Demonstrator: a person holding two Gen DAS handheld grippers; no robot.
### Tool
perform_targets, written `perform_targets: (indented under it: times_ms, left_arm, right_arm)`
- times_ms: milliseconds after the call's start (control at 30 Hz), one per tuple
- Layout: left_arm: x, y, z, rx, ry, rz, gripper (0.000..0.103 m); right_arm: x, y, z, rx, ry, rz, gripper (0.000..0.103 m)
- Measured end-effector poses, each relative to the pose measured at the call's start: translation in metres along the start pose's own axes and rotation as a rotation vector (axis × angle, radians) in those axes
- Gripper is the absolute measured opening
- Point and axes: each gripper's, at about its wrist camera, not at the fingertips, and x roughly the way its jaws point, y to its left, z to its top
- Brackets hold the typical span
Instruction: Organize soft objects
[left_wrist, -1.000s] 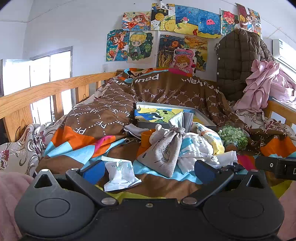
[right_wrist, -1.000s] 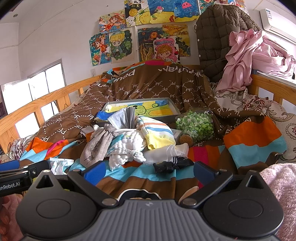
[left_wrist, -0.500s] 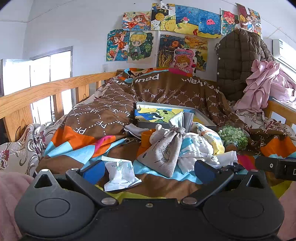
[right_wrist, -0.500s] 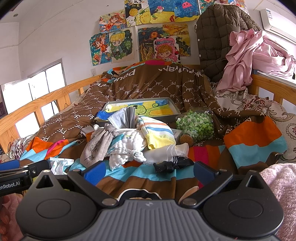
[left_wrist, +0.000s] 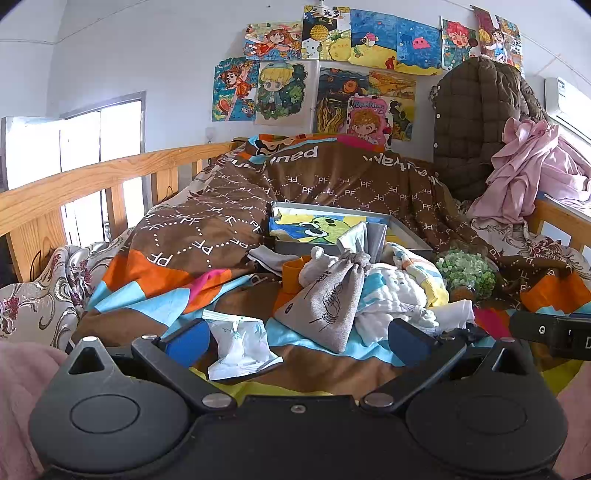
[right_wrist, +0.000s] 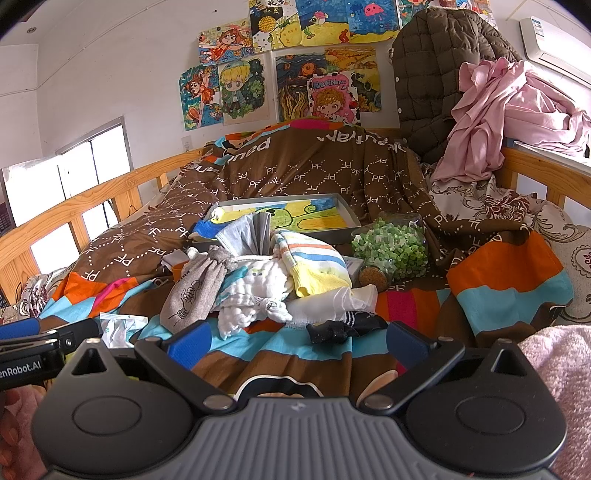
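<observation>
Both hand-held grippers, left (left_wrist: 295, 341) and right (right_wrist: 295, 341), spread wide, empty; possibly tissue packet (left_wrist: 240, 345) between left fingers.

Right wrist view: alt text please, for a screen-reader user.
Open right claw hovers empty over a quilt-covered bed, facing a pile of small cloths with a grey drawstring pouch, a black sock and a tray behind.

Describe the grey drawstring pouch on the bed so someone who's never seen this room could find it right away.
Start at the shallow grey tray with the cartoon picture, lying on the brown quilt. Just in front of it sits a heap of small cloths; the grey drawstring pouch leans on the heap's left side. Alone there, it has a black line drawing and a cinched, gathered neck.
</observation>
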Motion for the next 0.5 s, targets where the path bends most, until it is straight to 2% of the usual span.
perform_targets:
  times_ms: [333, 500]
  left_arm:
    - [0.0017, 0.0054, -0.0035, 0.000, 0.009, -0.004, 0.102]
    - [0.0031, 0.0066, -0.0048, 0.003, 0.024, -0.008, 0.102]
  right_arm:
    - [-0.0012, 0.0002, -0.0021, -0.001, 0.000, 0.001, 0.103]
    - [-0.0008, -0.0003, -0.0018, 0.007, 0.031, 0.001, 0.103]
